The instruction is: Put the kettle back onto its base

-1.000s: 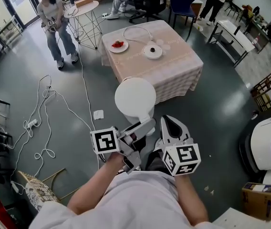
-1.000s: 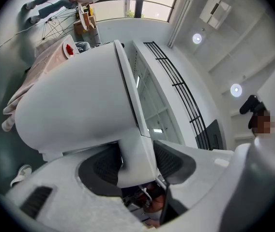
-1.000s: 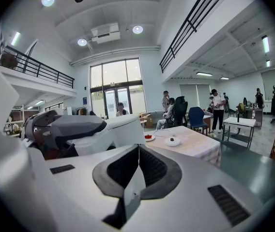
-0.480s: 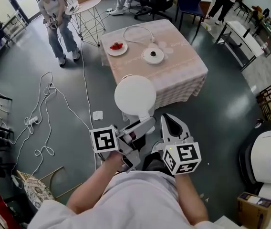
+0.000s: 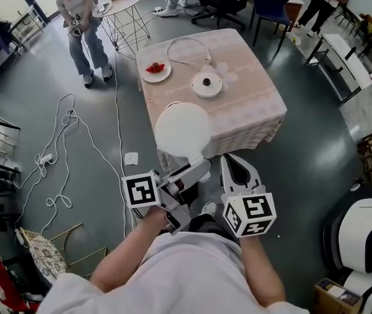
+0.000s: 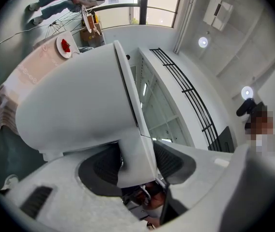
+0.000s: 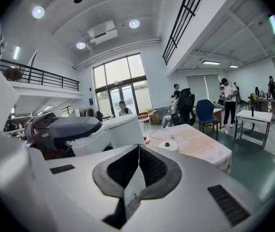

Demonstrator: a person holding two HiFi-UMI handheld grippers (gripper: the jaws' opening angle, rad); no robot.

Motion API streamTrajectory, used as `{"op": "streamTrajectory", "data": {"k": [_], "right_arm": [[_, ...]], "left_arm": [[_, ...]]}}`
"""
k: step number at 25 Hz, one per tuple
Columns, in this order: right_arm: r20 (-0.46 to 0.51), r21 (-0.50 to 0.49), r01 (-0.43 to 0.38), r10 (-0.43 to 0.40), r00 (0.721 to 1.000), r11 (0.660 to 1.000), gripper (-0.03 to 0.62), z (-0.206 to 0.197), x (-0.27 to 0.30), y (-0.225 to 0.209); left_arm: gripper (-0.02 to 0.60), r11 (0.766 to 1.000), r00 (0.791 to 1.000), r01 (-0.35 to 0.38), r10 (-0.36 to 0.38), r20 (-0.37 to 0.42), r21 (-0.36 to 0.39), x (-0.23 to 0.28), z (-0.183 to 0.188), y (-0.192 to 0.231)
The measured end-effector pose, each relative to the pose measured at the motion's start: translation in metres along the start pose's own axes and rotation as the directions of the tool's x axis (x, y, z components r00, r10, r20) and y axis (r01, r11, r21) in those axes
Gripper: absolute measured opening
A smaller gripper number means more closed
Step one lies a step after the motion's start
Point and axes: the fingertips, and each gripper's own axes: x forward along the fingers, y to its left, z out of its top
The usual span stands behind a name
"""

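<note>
Jaws of left gripper on handle of kettle, its body just beyond.

L tongs clamped on kettle handle | R tongs closed, empty | both side by side, pointing fwd

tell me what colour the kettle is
White all over. The kettle shows best in the left gripper view.

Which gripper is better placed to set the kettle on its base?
Left: the left gripper holds the kettle by its handle, with the base ahead; the right gripper is shut, empty.
</note>
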Motion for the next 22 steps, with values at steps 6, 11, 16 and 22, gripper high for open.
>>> {"op": "streamTrajectory", "data": {"k": [6, 11, 16, 22], "right_arm": [[0.011, 0.005, -0.034, 0.034, 0.999, 0.999, 0.006, 0.009, 0.013, -0.030], [0.017, 0.002, -0.048, 0.048, 0.999, 0.999, 0.006, 0.016, 0.024, -0.045], [0.011, 0.005, -0.045, 0.045, 0.999, 0.999, 0.006, 0.020, 0.034, -0.055], [0.005, 0.006, -0.026, 0.026, 1.000, 1.000, 0.006, 0.023, 0.052, -0.070]], "left_arm": [[0.213, 1.000, 0.999, -0.012, 0.012, 0.030, -0.002, 0.031, 0.011, 0.006], [0.213, 1.000, 0.999, -0.024, 0.024, 0.035, 0.001, 0.047, 0.020, 0.011], [0.214, 1.000, 0.999, -0.021, 0.021, 0.027, 0.001, 0.059, 0.033, 0.015], [0.215, 1.000, 1.000, -0.011, 0.011, 0.011, -0.005, 0.077, 0.053, 0.026]]}}
